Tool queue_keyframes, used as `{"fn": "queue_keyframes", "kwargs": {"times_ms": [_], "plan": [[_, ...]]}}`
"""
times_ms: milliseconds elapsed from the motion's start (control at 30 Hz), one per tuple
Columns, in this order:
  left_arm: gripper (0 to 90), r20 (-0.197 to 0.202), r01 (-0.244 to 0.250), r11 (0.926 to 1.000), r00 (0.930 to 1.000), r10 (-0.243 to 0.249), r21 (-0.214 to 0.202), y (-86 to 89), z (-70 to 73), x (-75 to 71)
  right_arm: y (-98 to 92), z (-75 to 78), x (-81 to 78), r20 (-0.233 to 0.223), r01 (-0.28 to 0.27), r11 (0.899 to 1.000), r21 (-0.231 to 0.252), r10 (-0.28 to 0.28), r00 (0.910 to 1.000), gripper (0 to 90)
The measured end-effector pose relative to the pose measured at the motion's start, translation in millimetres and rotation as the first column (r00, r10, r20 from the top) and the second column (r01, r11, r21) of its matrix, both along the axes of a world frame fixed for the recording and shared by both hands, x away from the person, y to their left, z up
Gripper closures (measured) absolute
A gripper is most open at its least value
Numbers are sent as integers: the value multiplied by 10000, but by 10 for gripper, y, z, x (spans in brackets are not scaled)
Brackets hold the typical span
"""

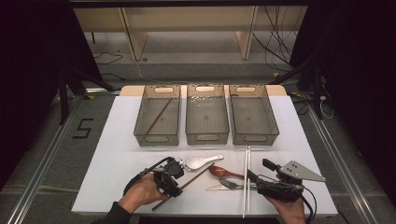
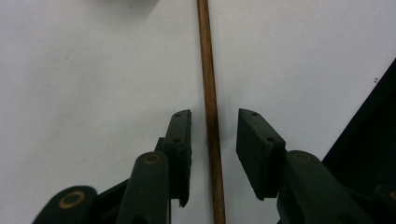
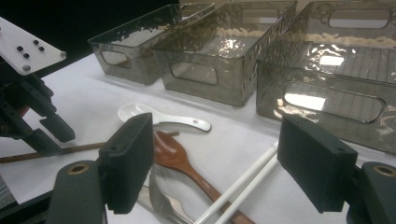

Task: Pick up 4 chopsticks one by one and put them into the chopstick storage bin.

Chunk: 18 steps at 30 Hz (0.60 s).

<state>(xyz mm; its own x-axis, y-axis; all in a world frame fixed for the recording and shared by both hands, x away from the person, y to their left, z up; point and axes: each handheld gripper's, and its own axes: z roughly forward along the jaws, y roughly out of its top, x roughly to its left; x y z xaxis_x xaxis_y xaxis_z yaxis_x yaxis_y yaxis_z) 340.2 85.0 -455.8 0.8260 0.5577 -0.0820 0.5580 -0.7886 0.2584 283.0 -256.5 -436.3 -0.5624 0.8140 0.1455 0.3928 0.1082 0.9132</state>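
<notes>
A brown wooden chopstick (image 1: 191, 179) lies slanted on the white table sheet (image 1: 116, 163). My left gripper (image 1: 173, 186) stands over its lower part. In the left gripper view the chopstick (image 2: 208, 70) runs between the two pads of my left gripper (image 2: 214, 140), with a narrow gap on each side, so the pads do not press on it. My right gripper (image 1: 260, 170) rests at the front right, wide open. In its own view my right gripper (image 3: 224, 158) has nothing between its pads.
Three grey see-through bins stand side by side at the back: left bin (image 1: 156, 139) with one brown chopstick (image 1: 159, 115) inside, middle bin (image 1: 207, 138), right bin (image 1: 256, 138). In front lie a white spoon (image 1: 203, 162), a brown spoon (image 1: 224, 172), a metal fork (image 1: 229, 185) and two white chopsticks (image 1: 246, 182).
</notes>
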Motion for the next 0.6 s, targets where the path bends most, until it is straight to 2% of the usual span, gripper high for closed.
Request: {"fn": "queue_keyframes", "kwargs": {"times_ms": [167, 267, 600], "plan": [[689, -84, 190, 9996, 9998, -188, 208, -33, -42, -12, 2, 0, 1, -7, -2, 10000, -8, 2, 10000, 280], [703, -3, 241, 9989, 9997, -241, 399, -52, -45, -17, 2, -2, 3, -10, -10, 10000, 2, 10, 10000, 280], [779, 132, 163, 9970, 9998, -173, 757, -80, -46, -14, 2, 0, 1, 25, -76, 10000, 28, 76, 10000, 280]]}}
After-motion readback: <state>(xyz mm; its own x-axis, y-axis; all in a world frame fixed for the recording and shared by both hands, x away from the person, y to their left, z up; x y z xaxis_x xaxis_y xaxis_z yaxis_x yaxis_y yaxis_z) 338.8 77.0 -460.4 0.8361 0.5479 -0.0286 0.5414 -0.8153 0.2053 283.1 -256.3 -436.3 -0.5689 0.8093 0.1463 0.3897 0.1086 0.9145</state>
